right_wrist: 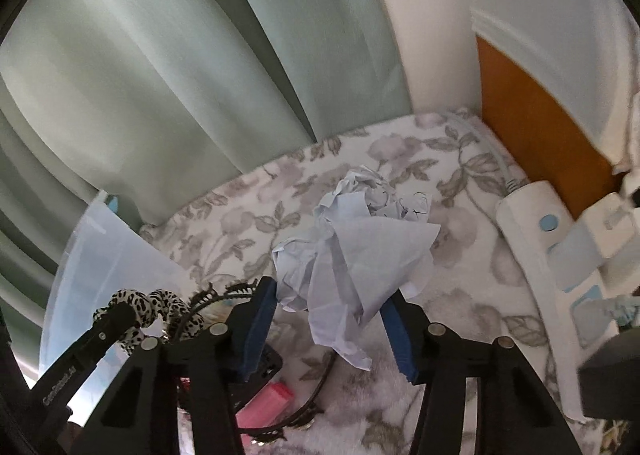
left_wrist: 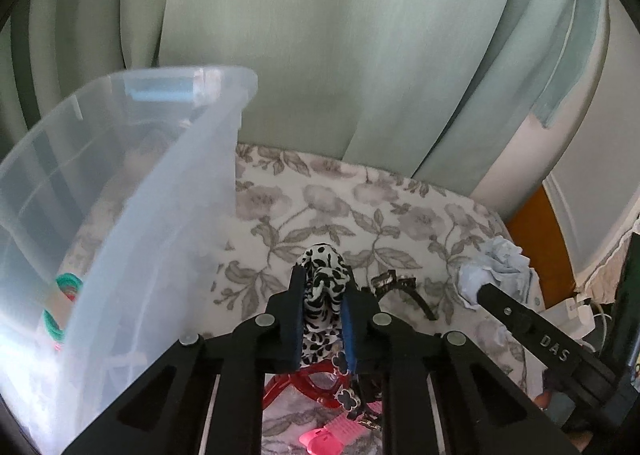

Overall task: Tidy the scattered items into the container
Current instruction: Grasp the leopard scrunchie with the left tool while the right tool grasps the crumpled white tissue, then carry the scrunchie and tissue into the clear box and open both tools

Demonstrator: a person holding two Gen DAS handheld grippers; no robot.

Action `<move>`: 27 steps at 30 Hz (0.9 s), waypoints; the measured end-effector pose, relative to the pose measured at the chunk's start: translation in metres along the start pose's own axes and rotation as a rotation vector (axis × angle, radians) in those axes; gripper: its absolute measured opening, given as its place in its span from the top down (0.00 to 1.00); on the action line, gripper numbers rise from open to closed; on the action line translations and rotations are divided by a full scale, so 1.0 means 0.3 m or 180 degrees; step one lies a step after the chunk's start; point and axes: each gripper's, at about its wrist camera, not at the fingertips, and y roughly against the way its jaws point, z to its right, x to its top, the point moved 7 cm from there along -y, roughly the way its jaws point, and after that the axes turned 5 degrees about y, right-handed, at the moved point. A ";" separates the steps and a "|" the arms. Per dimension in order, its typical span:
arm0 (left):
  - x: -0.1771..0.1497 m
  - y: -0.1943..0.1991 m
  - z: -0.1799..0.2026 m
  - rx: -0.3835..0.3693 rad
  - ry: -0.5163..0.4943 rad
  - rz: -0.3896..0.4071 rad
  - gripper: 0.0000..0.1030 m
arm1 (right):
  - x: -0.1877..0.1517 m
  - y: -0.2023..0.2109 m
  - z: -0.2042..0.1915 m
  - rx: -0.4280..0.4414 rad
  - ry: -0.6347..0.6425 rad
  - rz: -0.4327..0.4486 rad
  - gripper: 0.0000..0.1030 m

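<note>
Here left claw [left_wrist: 321, 313] grips scrunchie [left_wrist: 323, 271] beside container [left_wrist: 168, 191] (right claw [right_wrist: 328, 329] seemingly pinching paper [right_wrist: 352, 255]).

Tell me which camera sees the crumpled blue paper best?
The right wrist view. There the crumpled blue paper sits big in the middle, between the right gripper pads, creases plain. The left wrist view shows only a small ball of it far to the right, partly behind the right gripper's finger.

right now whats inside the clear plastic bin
Through the clear bin wall, green hair ties and a bit of red lie at the bottom. The frosted wall blurs the rest, so anything else inside cannot be made out.
</note>
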 end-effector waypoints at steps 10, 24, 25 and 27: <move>0.054 0.163 0.020 -0.0047 -0.0018 0.0256 0.84 | 0.000 0.191 -0.031 0.0035 -0.0136 0.0210 0.46; 0.068 0.385 -0.008 -0.0168 0.0052 0.0508 0.84 | -0.036 0.389 -0.106 0.0128 -0.0203 0.0399 0.46; 0.068 0.396 -0.011 -0.0184 0.0062 0.0520 0.84 | -0.039 0.401 -0.112 0.0139 -0.0203 0.0411 0.46; 0.068 0.420 -0.016 -0.0211 0.0078 0.0541 0.84 | -0.043 0.426 -0.125 0.0159 -0.0195 0.0437 0.46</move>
